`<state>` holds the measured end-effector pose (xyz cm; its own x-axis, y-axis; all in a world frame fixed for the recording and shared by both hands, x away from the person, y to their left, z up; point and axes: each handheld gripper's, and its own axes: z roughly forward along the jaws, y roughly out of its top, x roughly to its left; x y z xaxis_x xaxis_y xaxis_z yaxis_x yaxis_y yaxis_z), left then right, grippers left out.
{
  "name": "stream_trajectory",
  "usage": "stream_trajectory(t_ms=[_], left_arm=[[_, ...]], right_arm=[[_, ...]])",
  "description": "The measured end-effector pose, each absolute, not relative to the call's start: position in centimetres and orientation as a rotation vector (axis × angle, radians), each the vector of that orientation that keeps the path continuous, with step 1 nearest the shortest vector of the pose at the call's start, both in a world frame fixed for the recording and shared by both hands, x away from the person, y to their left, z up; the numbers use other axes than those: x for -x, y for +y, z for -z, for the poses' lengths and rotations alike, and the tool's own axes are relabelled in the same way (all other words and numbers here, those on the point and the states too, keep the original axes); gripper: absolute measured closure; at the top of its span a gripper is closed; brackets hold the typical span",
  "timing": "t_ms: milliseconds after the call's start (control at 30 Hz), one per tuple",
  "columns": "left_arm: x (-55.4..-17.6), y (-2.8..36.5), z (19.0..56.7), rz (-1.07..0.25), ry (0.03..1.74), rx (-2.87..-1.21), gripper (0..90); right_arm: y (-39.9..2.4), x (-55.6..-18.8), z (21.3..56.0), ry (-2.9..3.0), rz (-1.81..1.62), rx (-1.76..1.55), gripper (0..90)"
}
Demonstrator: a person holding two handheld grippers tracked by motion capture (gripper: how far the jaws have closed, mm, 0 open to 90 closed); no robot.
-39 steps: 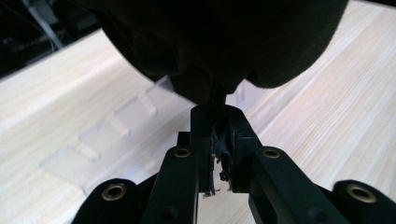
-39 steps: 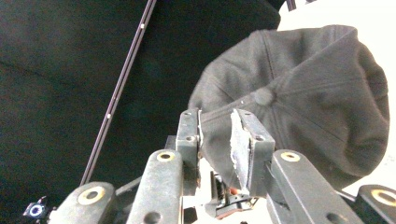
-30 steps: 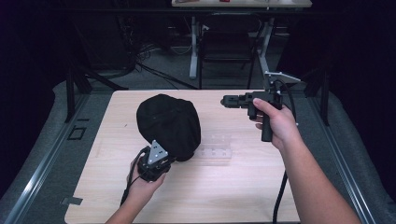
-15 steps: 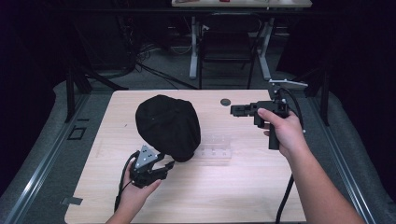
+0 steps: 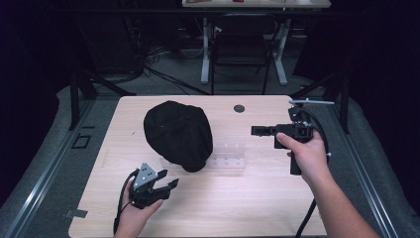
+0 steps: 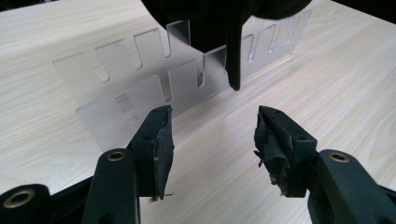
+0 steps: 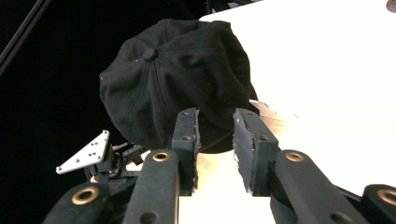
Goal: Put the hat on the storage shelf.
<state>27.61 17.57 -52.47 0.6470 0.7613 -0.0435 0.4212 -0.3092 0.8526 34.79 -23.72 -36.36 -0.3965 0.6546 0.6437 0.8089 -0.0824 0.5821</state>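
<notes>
Now left gripper (image 5: 166, 186) jaws just spread, empty; right gripper (image 5: 255, 130) parted, near cap (image 5: 178, 134).

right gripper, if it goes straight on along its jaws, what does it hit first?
Most likely the black fabric cap: the right gripper, jaws open and empty, points straight at its lower side. The clear slotted plastic stand lies below that line, though depth is uncertain.

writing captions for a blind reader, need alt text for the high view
A black cap sits on a clear slotted rack on a light wooden table. The left gripper is open just short of the cap, and the right gripper points at it from the right.
</notes>
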Motion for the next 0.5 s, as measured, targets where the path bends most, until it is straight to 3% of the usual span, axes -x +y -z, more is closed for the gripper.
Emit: stream_trajectory(t_ms=[500], left_arm=[[-27.8, 18.3, 54.6, -0.463, 0.981, -1.982, 44.6]], right_arm=[[-24.6, -31.9, 40.4, -2.178, 1.432, 1.665, 67.8]])
